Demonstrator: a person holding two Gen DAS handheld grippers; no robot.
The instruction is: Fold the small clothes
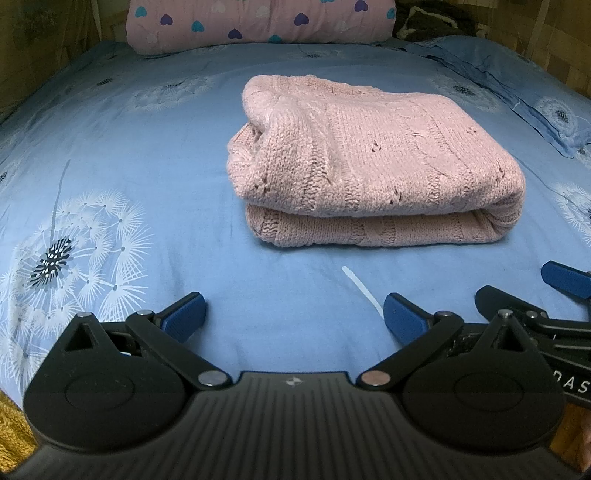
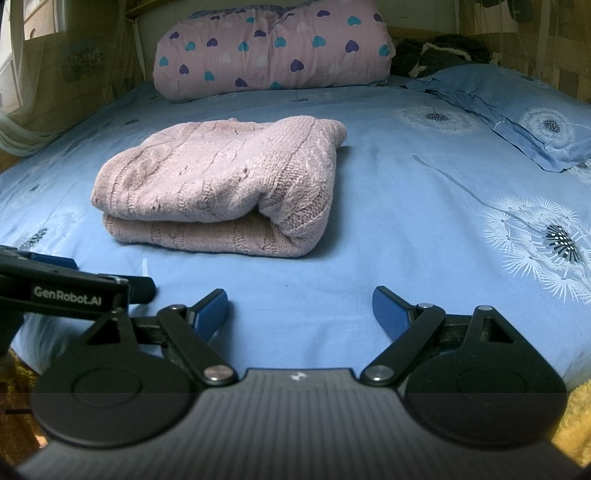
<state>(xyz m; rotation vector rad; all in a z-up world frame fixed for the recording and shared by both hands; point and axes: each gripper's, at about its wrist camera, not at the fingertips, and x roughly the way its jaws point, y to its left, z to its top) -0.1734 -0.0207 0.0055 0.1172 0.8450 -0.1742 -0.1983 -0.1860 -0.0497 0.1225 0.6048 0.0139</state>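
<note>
A pink knitted sweater (image 1: 365, 162) lies folded in a thick bundle on the blue bed sheet (image 1: 147, 147); it also shows in the right wrist view (image 2: 221, 184). My left gripper (image 1: 293, 314) is open and empty, low over the sheet, short of the sweater's near edge. My right gripper (image 2: 299, 306) is open and empty, to the right of the sweater's near corner. The right gripper's fingers (image 1: 565, 280) show at the right edge of the left wrist view, and the left gripper's body (image 2: 66, 291) at the left of the right wrist view.
A rolled pink quilt with hearts (image 1: 258, 22) lies at the head of the bed (image 2: 273, 51). A blue pillow (image 2: 517, 110) is at the far right. Dark clothing (image 2: 443, 51) sits behind it. A small white strip (image 1: 364, 291) lies on the sheet. Yellow fabric (image 1: 11, 424) is by the near edge.
</note>
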